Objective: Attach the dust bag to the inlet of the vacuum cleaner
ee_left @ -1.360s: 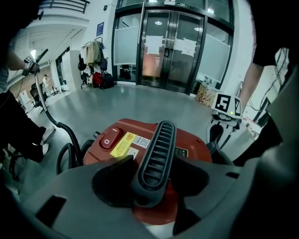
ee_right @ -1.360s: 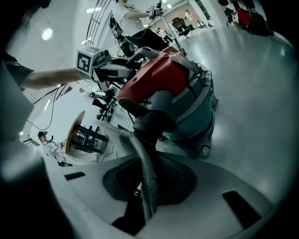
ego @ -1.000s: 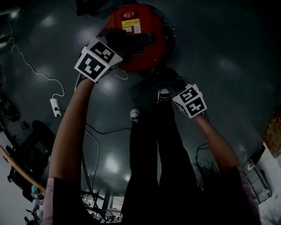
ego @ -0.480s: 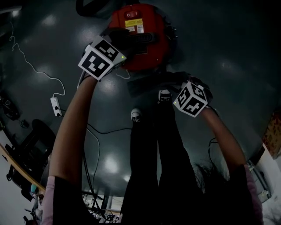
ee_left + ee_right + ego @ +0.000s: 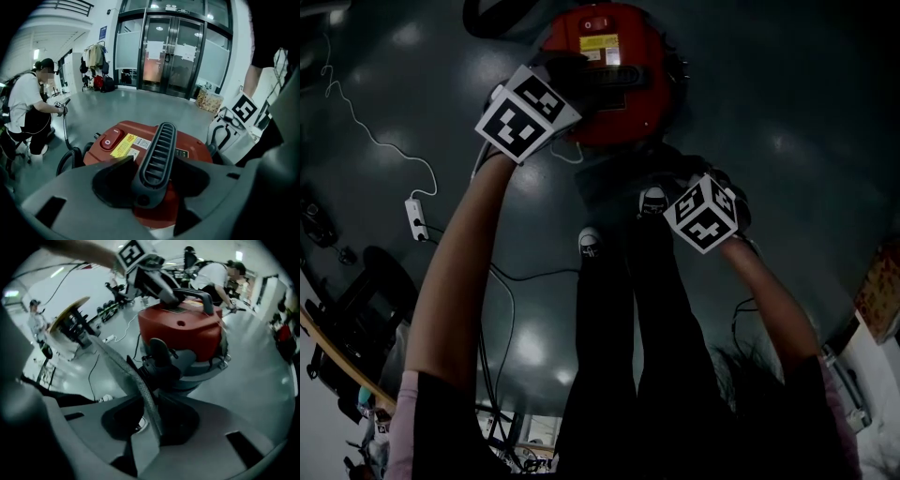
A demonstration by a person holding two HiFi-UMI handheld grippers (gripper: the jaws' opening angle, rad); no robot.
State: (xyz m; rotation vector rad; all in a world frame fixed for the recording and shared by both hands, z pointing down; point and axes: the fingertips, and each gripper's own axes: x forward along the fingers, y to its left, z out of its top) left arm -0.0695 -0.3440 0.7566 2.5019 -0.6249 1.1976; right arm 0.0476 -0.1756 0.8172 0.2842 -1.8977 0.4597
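Observation:
A red vacuum cleaner stands on the dark floor at the top of the head view. My left gripper is shut on its black ribbed handle, which fills the gap between the jaws. The grey dust bag runs edge-on between the jaws of my right gripper, which are closing on it. In the head view the bag is a dark sheet between the vacuum and my right gripper. In the right gripper view the red body sits on a grey base with a black fitting.
A white power strip and its cables lie on the floor at left. My own legs and shoes stand just below the vacuum. A black hose curls at the vacuum's left. A crouching person is nearby, with glass doors behind.
My right gripper has rolled, its marker cube now showing different faces, and it sits a little higher, closer to the vacuum. The left gripper has stayed on the handle.

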